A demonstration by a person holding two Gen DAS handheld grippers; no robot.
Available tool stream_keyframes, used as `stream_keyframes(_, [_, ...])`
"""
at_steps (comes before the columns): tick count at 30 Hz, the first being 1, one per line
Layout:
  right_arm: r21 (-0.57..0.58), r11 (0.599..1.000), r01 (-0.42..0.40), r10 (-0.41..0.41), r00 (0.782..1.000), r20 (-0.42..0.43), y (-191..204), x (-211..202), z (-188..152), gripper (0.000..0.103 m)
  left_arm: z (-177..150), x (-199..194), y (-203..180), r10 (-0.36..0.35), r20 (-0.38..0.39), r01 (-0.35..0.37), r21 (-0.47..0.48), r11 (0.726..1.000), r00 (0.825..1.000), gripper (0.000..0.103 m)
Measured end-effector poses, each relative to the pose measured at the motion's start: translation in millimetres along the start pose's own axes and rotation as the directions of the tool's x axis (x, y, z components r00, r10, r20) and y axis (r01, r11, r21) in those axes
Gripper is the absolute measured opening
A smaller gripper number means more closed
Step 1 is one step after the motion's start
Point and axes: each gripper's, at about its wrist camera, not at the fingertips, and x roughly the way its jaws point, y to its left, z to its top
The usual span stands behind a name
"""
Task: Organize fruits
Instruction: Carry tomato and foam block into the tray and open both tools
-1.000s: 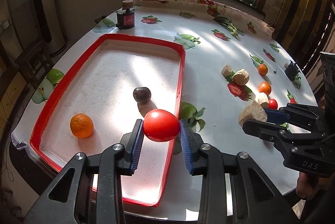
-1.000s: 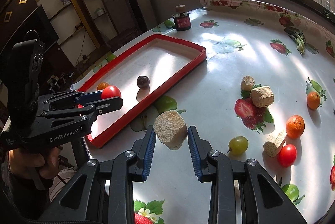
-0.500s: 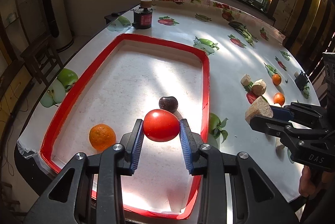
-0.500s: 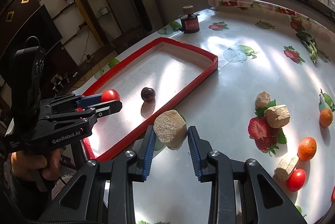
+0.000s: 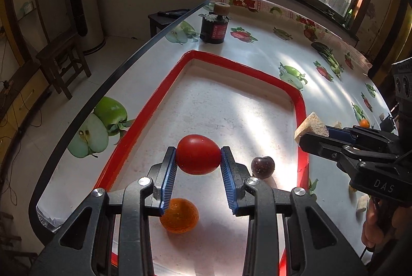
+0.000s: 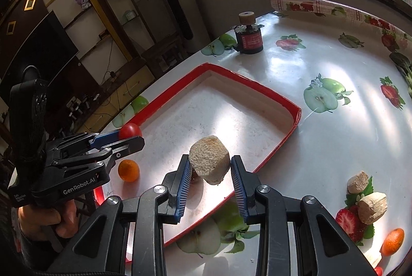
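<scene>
My left gripper (image 5: 198,167) is shut on a red tomato (image 5: 197,158) and holds it above the red-rimmed tray (image 5: 300,106). An orange (image 5: 179,215) and a dark plum (image 5: 262,167) lie in the tray below it. My right gripper (image 6: 211,179) is shut on a pale bread-like chunk (image 6: 209,163) and holds it over the tray's near right part (image 6: 291,131). The left gripper with the tomato (image 6: 130,131) shows at the left of the right wrist view, above the orange (image 6: 128,170). The right gripper's chunk (image 5: 311,127) shows at the right of the left wrist view.
A dark jar with a cork lid (image 5: 215,24) stands beyond the tray's far end. Two more pale chunks (image 6: 370,203) and an orange (image 6: 392,242) lie on the fruit-print tablecloth at the right. The table edge (image 5: 85,106) runs along the left, with a stool (image 5: 61,57) beyond.
Both grippers have moved left and forward over the tray, each keeping its load. The tomato now hangs past the orange, and the chunk has crossed the tray's right rim.
</scene>
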Motion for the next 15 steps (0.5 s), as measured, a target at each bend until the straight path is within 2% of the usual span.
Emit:
stream_keyframes(7, [-0.014,0.999,0.030,-0.031,0.998,-0.056,-0.1,42.3,12.6,0.032,-1.6,22.6,10.0,0.012,-0.051,-0.014,-0.022,1.000,0.999,0.032])
stream_keyframes(15, [-0.027,0.999,0.044,-0.047,0.993,-0.112,-4.2,67.9,11.4,0.032,-6.4,34.9,8.8,0.026,-0.089,-0.026,-0.005,1.000,0.996,0.032])
